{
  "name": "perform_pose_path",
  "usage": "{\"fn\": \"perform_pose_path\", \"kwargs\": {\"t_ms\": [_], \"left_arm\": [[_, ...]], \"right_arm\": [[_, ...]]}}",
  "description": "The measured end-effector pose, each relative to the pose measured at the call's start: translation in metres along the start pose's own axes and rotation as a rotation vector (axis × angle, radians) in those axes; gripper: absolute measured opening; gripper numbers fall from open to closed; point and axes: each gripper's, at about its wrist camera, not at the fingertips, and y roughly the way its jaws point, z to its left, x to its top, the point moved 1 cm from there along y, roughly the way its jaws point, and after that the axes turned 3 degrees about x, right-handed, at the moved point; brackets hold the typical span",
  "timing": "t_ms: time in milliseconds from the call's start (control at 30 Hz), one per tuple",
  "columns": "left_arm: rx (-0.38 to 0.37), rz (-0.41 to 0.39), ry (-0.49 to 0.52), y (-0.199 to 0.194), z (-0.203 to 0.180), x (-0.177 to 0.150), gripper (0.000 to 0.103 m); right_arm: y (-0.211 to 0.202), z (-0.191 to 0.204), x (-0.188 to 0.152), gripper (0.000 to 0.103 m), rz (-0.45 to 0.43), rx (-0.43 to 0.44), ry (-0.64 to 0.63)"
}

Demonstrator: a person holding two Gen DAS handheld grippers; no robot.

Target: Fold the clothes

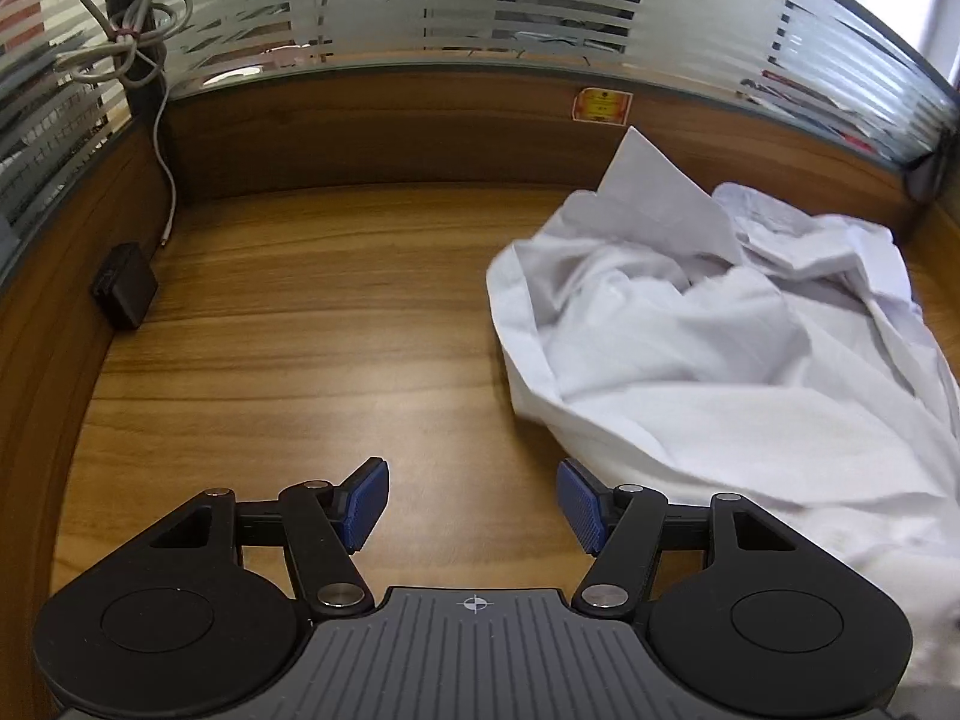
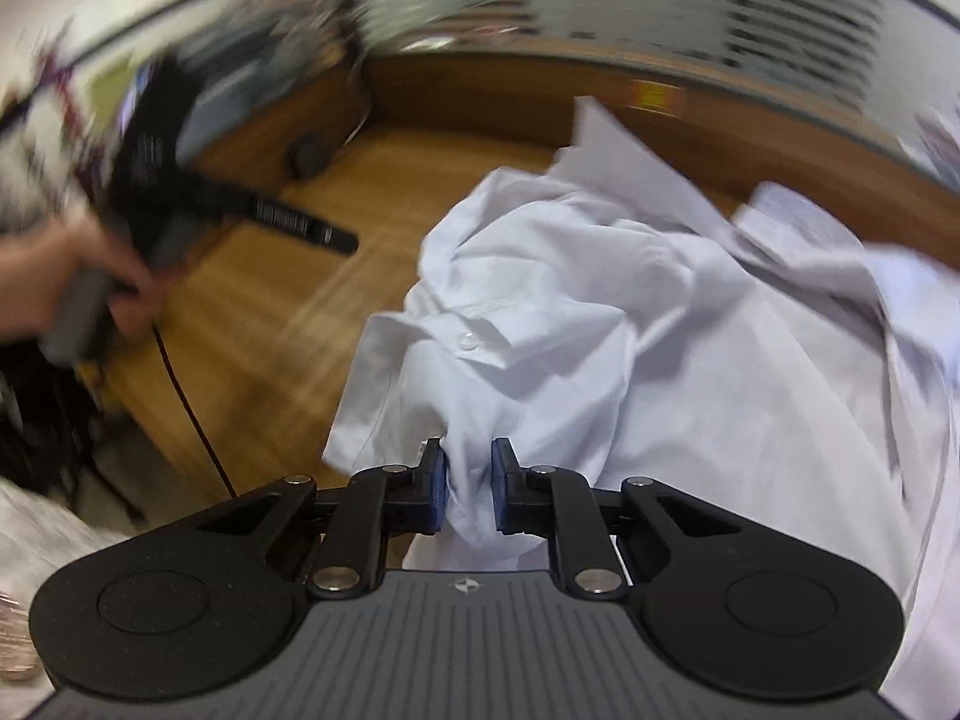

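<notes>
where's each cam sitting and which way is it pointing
Left wrist: on the open left tool, facing the desk; shirt to its right.
Right wrist: on the right tool, shut on the shirt; a hand holding the left tool shows at left.
Shared: shirt, desk, orange sticker.

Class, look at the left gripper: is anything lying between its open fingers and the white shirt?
Nothing visible. Only bare wooden desk separates the left gripper from the white shirt, whose hem lies beside its right finger.
</notes>
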Motion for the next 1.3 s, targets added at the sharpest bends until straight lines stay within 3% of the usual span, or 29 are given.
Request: {"fn": "perform_pose_path", "kwargs": {"t_ms": [267, 500, 533, 567, 633, 700, 800, 967, 1233, 1300], "left_arm": [[-0.113, 0.048, -0.124, 0.042, -0.021, 0.024, 0.065], [-0.148, 0.138, -0.117, 0.082, -0.057, 0.024, 0.064], [-0.152, 0.153, -0.123, 0.087, -0.060, 0.023, 0.059], [-0.157, 0.170, -0.123, 0.091, -0.063, 0.023, 0.039], [-0.161, 0.193, -0.114, 0.096, -0.067, 0.024, 0.016], [-0.149, 0.186, -0.096, 0.095, -0.071, 0.028, 0.016], [-0.155, 0.111, -0.088, 0.080, -0.070, 0.041, 0.011], [-0.177, -0.002, -0.061, 0.053, -0.083, 0.074, 0.009], [-0.251, -0.144, 0.060, 0.019, -0.141, 0.139, 0.009], [-0.269, -0.158, 0.089, 0.017, -0.162, 0.155, 0.009]], "right_arm": [[-0.047, -0.042, -0.029, 0.015, 0.001, -0.095, 0.191], [-0.067, -0.051, -0.058, 0.015, 0.015, -0.147, 0.342], [-0.068, -0.051, -0.062, 0.015, 0.013, -0.152, 0.361], [-0.070, -0.052, -0.065, 0.015, 0.008, -0.153, 0.376], [-0.073, -0.054, -0.071, 0.016, -0.003, -0.156, 0.407], [-0.076, -0.055, -0.074, 0.017, -0.023, -0.147, 0.435], [-0.079, -0.056, -0.076, 0.019, -0.050, -0.129, 0.458], [-0.088, -0.064, -0.074, 0.000, -0.069, -0.155, 0.454], [-0.099, -0.081, -0.070, 0.000, -0.083, -0.205, 0.452], [-0.097, -0.084, -0.070, 0.007, -0.074, -0.205, 0.449]]}}
